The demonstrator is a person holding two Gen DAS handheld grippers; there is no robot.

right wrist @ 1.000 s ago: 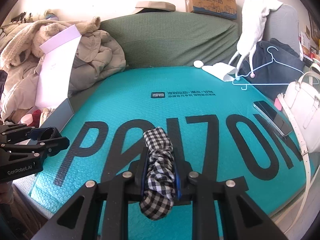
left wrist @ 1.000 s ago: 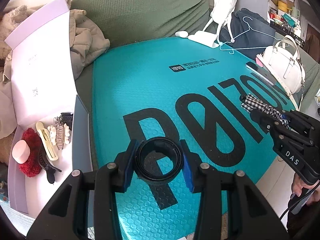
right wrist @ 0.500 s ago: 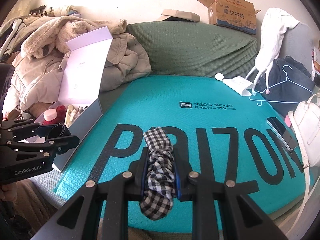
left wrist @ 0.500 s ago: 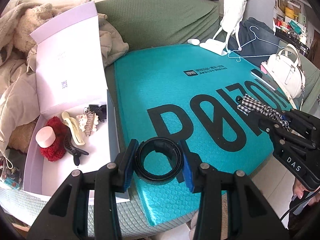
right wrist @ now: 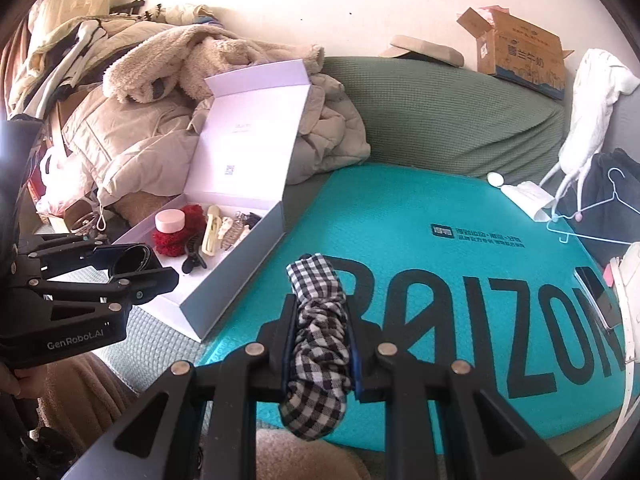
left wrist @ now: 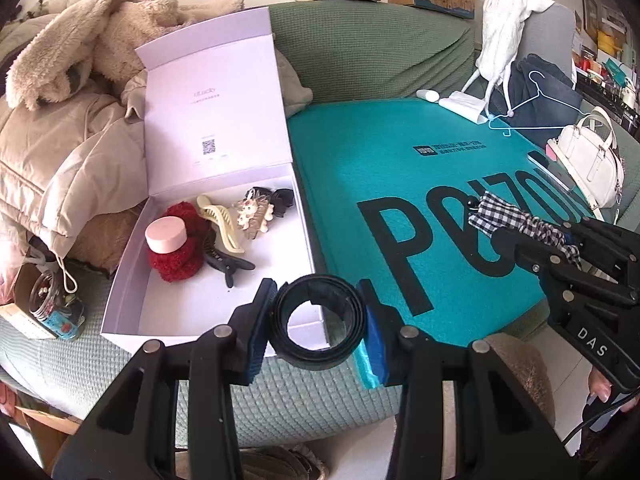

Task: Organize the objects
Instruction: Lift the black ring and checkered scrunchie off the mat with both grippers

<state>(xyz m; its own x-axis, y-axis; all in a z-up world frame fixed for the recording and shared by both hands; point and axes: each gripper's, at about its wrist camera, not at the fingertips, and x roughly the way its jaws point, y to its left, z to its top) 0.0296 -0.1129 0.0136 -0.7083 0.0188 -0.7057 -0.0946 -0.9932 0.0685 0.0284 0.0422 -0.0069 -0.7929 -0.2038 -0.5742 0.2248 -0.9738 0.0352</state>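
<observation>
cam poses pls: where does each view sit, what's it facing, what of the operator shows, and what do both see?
Left wrist: behind the left gripper, whose jaws clamp a black ring; faces the open white box; right gripper at right, fingertips below it.
Right wrist: behind the right gripper, shut on a checked scrunchie; faces the teal mailer and sofa; left gripper at left.
Shared: box, mailer, both grippers.

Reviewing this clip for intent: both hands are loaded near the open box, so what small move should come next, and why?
Probably carry the left gripper forward over the white box and lower it to release the black ring. The ring is clamped between its fingers just at the box's near edge, where other hair accessories already lie. The right gripper, shut on the checked scrunchie, can follow.
</observation>
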